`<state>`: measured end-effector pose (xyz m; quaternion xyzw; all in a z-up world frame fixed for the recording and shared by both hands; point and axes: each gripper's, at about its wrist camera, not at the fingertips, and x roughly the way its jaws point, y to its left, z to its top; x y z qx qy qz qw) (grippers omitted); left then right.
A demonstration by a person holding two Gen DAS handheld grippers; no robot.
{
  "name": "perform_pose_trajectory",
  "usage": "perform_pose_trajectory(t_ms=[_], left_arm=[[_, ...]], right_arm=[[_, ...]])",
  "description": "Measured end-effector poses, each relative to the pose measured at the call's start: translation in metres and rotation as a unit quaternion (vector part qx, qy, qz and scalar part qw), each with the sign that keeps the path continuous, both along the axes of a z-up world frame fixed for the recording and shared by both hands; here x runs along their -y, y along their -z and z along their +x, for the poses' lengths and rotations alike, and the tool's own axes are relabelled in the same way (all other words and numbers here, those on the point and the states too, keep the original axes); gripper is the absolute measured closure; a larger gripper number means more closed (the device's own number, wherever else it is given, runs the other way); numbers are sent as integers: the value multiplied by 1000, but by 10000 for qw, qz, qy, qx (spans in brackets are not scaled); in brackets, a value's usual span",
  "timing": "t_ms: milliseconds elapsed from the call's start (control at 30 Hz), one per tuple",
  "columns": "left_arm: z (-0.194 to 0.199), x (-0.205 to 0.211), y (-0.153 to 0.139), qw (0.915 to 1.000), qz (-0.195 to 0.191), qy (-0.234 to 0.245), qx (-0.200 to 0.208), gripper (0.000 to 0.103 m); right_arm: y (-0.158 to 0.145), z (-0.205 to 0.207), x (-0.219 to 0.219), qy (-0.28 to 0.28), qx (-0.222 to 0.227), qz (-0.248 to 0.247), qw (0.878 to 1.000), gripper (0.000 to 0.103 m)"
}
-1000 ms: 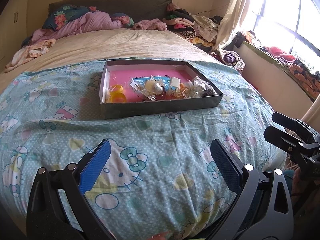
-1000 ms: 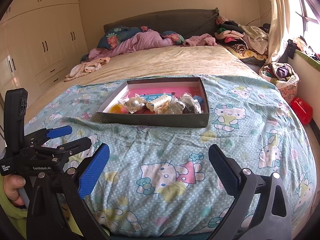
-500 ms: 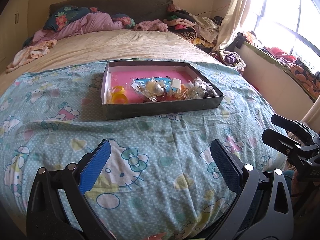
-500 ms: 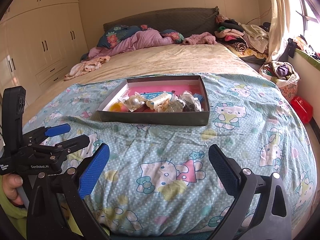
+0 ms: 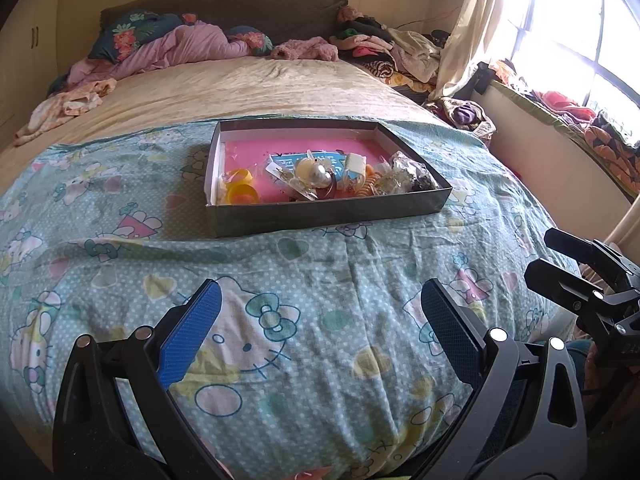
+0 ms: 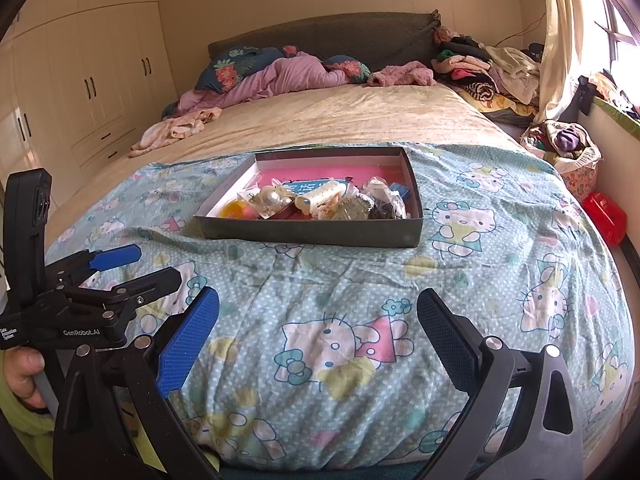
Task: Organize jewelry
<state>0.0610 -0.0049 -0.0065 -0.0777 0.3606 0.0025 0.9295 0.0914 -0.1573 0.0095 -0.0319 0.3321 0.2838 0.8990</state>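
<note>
A wardrobe (image 6: 80, 92) with dark handles lined the far left wall of a bedroom. Next to it, a bed (image 6: 340, 120) filled most of the view, with a pale green cartoon-cat quilt (image 6: 340, 320) spread over its near end. The left tool (image 5: 320, 320) hovered low over the near edge of the quilt, released, its blue pads spread wide with nothing between them. A hand (image 6: 20, 372) in a yellow-green sleeve gripped its handle. Ahead of both tools, well apart from them, a shallow dark box (image 5: 332, 212) with a pink floor sat on the quilt. Inside, from left to right, lay yellow rings (image 5: 240, 188), a large pearl piece (image 5: 316, 172) on a blue card, an orange spiral band (image 5: 366, 184) and clear bags (image 5: 404, 174) of small tangled jewelry; finer detail was too small to tell. The right tool (image 6: 318, 326) also hung over the quilt's near edge, released and empty. Beyond the box, pink bedding (image 5: 180, 48) and pillows were heaped against a dark headboard (image 5: 224, 4). To the right, piled clothes (image 5: 392, 48) met a cream curtain (image 5: 472, 32) beside a bright window (image 5: 568, 20).
</note>
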Motion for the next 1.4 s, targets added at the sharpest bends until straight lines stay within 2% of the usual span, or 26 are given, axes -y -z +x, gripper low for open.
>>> perform_pose_trajectory(t_ms=[933,1233,1400], left_arm=[[1,-1,4,9998,89,-100,-120,10],[2,0,9,9998,-9,-15,-182,10],[8,-9,18,9988,-100,-134,-466,10]], right_arm=[[6,-5,0,-42,-42,-15,10000,4],[6,-2,-1,-33,-56,-19,10000,4],[11,3,6,110,-169,-32,9998,4]])
